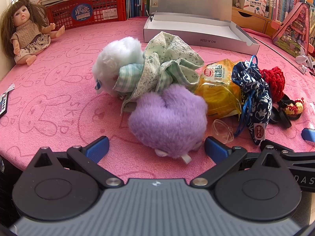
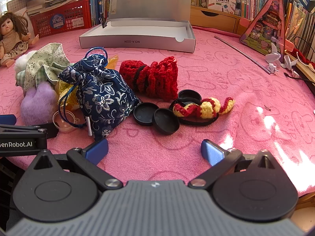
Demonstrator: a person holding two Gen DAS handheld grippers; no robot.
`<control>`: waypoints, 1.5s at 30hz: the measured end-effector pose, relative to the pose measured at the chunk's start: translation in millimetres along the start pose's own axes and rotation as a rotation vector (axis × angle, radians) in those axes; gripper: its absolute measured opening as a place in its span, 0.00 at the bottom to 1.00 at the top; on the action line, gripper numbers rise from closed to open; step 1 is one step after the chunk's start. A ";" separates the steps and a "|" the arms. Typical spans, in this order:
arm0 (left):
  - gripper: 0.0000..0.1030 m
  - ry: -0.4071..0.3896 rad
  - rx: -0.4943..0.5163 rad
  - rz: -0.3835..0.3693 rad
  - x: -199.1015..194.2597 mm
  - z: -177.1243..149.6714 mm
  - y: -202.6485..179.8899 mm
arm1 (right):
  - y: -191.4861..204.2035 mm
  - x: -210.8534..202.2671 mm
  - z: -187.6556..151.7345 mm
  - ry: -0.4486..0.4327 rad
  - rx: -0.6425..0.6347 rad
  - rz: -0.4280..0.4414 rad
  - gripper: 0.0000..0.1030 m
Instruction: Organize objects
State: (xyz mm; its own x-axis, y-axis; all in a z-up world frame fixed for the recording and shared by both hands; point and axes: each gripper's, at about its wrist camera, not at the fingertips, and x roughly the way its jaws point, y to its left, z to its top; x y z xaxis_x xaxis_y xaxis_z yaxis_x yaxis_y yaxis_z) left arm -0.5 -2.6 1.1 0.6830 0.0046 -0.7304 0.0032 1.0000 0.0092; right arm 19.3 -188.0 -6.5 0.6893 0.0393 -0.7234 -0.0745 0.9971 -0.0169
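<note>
My left gripper (image 1: 156, 147) stands open just short of a purple plush ball (image 1: 167, 118); nothing is between its fingers. Behind the ball lie a white plush toy (image 1: 116, 66) in green checked cloth (image 1: 169, 64), a yellow snack packet (image 1: 218, 82) and a navy floral drawstring pouch (image 1: 254, 96). My right gripper (image 2: 154, 149) is open over bare pink cloth, in front of black round lids (image 2: 155, 116). The pouch (image 2: 102, 94), a red crochet piece (image 2: 153, 76) and a red-and-yellow crochet band (image 2: 204, 106) lie beyond it. An open white box (image 2: 137, 41) stands at the back.
A doll (image 1: 29, 31) sits at the far left beside a red crate (image 1: 88, 9). A clear plastic half-shell (image 1: 222, 129) lies by the pouch. A metal rod (image 2: 242, 53) and a pink triangular case (image 2: 265, 21) are at the right. Bookshelves line the back.
</note>
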 end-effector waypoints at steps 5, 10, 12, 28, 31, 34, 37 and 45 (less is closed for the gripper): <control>1.00 0.001 0.000 0.000 0.1 0.2 0.2 | 0.2 0.0 0.2 0.000 0.000 0.000 1.00; 1.00 0.000 0.000 0.000 -0.2 0.2 -0.1 | 0.3 -0.5 0.0 0.000 0.000 0.000 1.00; 1.00 0.001 0.000 0.000 0.0 0.3 0.2 | 0.3 -0.6 -0.2 0.000 0.001 0.000 1.00; 1.00 0.000 0.000 0.000 -0.1 0.2 0.1 | -0.1 0.6 -1.5 0.000 0.001 0.000 1.00; 1.00 -0.002 0.000 0.000 0.4 -1.0 1.0 | -1.8 2.3 0.4 -0.003 -0.002 0.002 1.00; 1.00 -0.003 0.000 0.000 0.2 -1.1 0.7 | -0.2 -0.1 0.2 0.000 -0.004 0.003 1.00; 1.00 -0.003 0.000 0.000 0.2 -1.2 0.7 | 0.0 -0.7 0.4 -0.003 -0.004 0.003 1.00; 1.00 -0.004 0.002 -0.001 2.1 -1.8 0.8 | 0.6 -1.1 0.0 -0.006 -0.002 0.003 1.00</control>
State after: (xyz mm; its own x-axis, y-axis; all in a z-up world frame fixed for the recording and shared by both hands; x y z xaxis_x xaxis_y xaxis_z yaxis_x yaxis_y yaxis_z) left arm -0.4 -1.8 -1.7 0.6858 0.0037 -0.7278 0.0049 0.9999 0.0097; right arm 18.5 -187.4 -5.7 0.6931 0.0426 -0.7196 -0.0782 0.9968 -0.0163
